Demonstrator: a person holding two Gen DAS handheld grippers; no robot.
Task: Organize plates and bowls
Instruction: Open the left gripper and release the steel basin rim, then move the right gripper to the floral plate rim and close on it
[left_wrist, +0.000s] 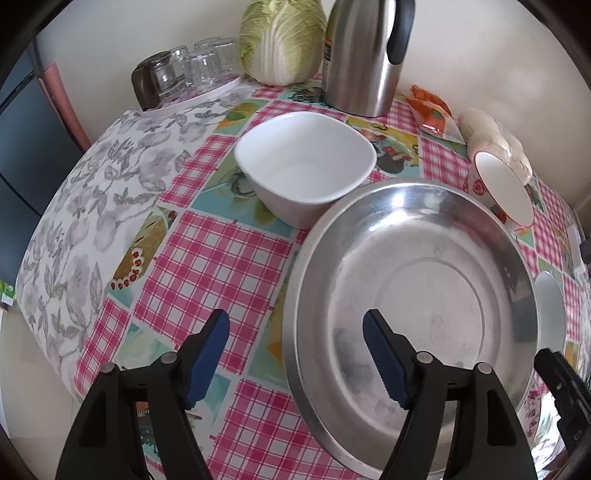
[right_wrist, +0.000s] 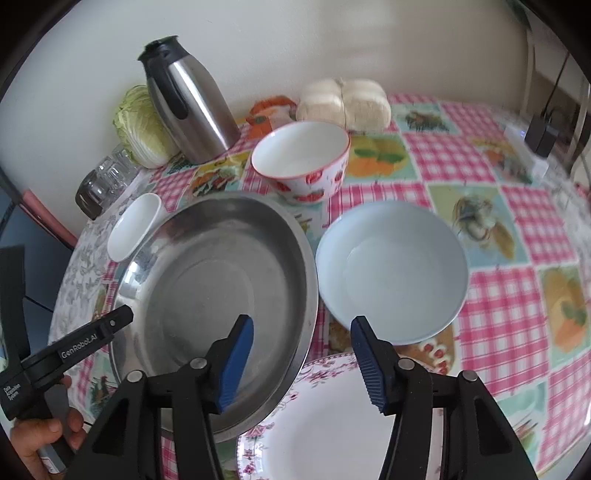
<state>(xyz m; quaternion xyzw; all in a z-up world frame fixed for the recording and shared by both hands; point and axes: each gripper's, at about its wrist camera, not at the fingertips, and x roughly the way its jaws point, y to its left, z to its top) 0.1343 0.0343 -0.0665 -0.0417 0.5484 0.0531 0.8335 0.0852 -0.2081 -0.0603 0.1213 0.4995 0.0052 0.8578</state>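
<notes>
While both tongs stand wide with nothing pressed between their blue ribbed pads, the left tongs (left_wrist: 295, 356) straddle the near rim of the round steel basin (left_wrist: 424, 280) and the right tongs (right_wrist: 303, 362) hang over its other rim, above the floral-edged plate (right_wrist: 325, 424); the basin sits empty on the checked table (left_wrist: 221, 258). Behind it stand an empty square white bowl (left_wrist: 306, 166) and a strawberry-patterned bowl (right_wrist: 301, 162). Only the right view shows the pale-blue round bowl (right_wrist: 391, 273) in full, plus a hand (right_wrist: 40, 439) gripping the left tool.
</notes>
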